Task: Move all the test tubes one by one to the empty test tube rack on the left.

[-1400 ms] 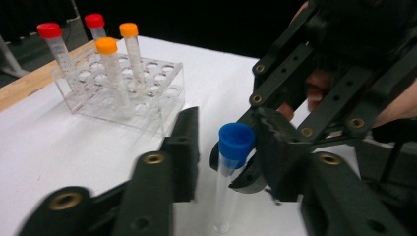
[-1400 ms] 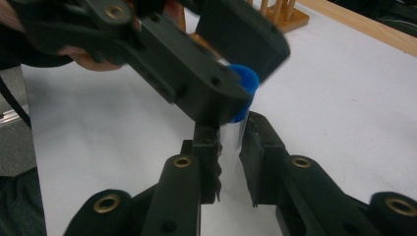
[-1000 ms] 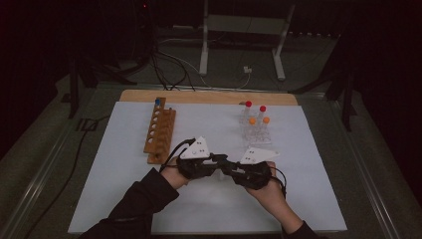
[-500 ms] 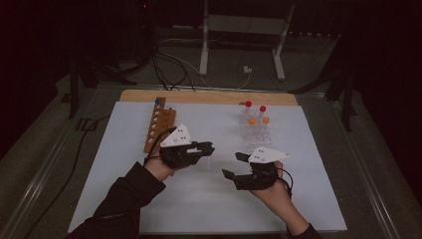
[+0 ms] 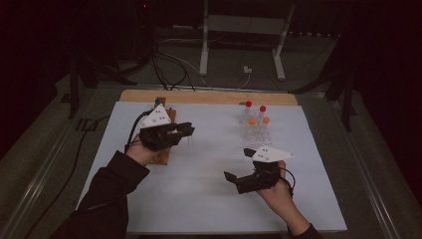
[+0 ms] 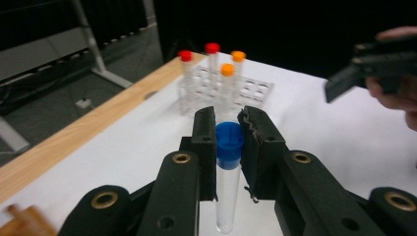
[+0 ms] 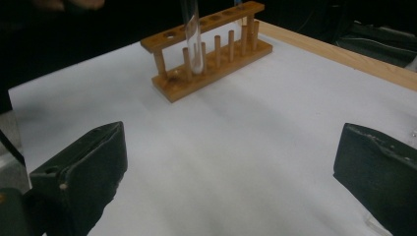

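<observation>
Tube [image 6: 227, 169] clamped in left claw [image 6: 228, 135], right claw [image 7: 228, 177] just opened empty, racking [image 5: 161, 149] left to do

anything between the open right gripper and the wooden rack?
Nothing: in the right gripper view, bare white mat runs from the right gripper to the wooden rack.

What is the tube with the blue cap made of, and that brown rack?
The tube looks like clear glass or plastic: you see the white table through it. Which one, the look can't tell. Its blue cap seems smooth, matte plastic. The rack looks like plain wood: warm brown, with round pegs and drilled holes.
</observation>
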Action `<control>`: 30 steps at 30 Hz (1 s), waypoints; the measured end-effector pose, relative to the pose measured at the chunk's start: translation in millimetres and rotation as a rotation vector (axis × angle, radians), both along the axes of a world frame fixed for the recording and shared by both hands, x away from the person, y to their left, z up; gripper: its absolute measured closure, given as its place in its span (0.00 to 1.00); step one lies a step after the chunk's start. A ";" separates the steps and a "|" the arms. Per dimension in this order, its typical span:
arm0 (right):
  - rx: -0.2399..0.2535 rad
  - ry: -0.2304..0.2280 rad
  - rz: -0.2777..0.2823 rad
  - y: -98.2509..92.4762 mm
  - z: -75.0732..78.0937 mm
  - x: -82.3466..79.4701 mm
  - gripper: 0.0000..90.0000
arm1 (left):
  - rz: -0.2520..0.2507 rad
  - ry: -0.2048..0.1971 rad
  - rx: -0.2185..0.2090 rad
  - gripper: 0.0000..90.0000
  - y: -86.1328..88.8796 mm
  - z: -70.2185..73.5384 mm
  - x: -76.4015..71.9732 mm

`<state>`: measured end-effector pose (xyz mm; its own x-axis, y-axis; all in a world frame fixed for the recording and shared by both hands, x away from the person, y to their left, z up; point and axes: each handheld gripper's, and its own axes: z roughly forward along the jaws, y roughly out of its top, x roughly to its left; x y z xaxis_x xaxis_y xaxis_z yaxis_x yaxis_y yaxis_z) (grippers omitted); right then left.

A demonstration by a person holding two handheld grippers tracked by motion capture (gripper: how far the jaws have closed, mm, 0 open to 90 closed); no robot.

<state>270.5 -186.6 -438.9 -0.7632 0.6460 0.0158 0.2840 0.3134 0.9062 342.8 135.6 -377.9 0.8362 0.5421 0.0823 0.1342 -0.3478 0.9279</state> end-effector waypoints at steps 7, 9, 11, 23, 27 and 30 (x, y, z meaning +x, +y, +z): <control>0.016 -0.001 0.013 -1.9 0.5 -0.1 0.00 | 0.095 -0.017 -0.028 0.87 23.2 10.6 15.2; 0.011 -0.005 0.011 -1.9 0.7 -0.5 0.00 | 0.121 -0.019 -0.033 0.87 28.6 11.9 20.6; 0.013 -0.007 0.013 -2.2 0.8 -0.4 0.00 | 0.145 -0.024 -0.034 0.87 33.6 12.9 26.3; 0.013 -0.008 0.023 -4.3 0.4 0.9 0.00 | 0.301 -0.043 -0.021 0.87 60.3 13.0 60.3; 0.016 -0.007 0.024 -4.7 0.4 1.3 0.00 | 0.344 -0.055 -0.038 0.87 67.0 9.6 70.4; 0.017 -0.008 0.027 -3.7 0.9 0.7 0.00 | 0.368 -0.053 -0.046 0.87 71.2 8.3 78.0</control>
<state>271.2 -190.3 -437.9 -0.7804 0.6250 0.0202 0.2682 0.3053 0.9137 420.8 206.8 -369.6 0.5797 0.8100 0.0890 0.1940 -0.2432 0.9504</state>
